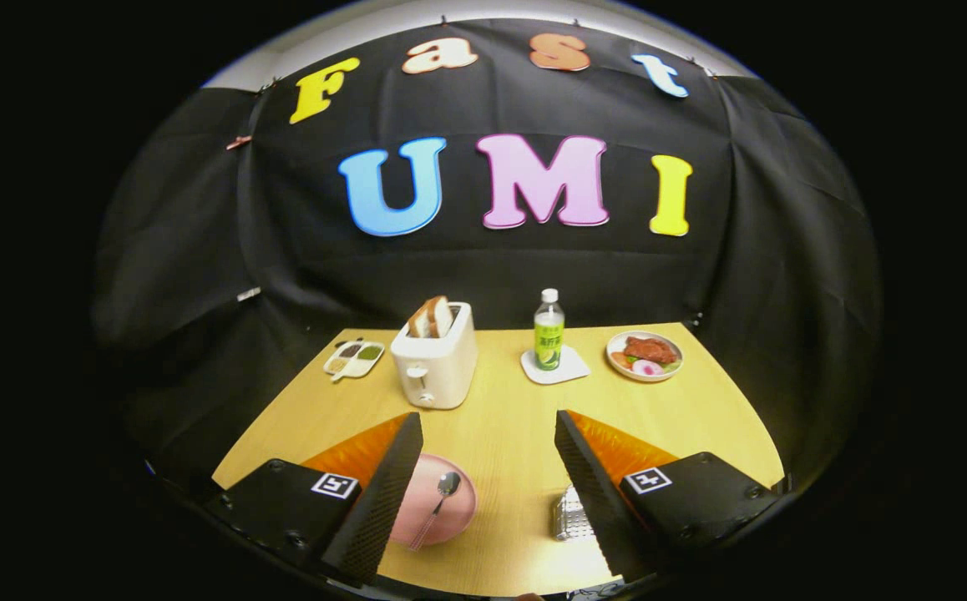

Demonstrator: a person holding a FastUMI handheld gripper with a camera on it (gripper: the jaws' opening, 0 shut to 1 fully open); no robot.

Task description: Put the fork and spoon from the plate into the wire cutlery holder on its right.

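Observation:
A pink plate (448, 511) lies on the wooden table near its front edge, partly hidden behind my left finger. A metal spoon (440, 499) rests on it, bowl pointing away from me. The wire cutlery holder (569, 516) stands to the plate's right, mostly covered by my right finger. My gripper (488, 427) hovers above the table, open wide, with nothing between its fingers. The plate and holder sit low between the finger bases. I cannot make out a fork.
Beyond the fingers stand a white toaster (436, 364) with bread slices, a small condiment tray (354, 360) to its left, a green-labelled bottle (548, 332) on a white coaster, and a plate of food (644, 355) at the far right. Bare tabletop (492, 434) lies ahead.

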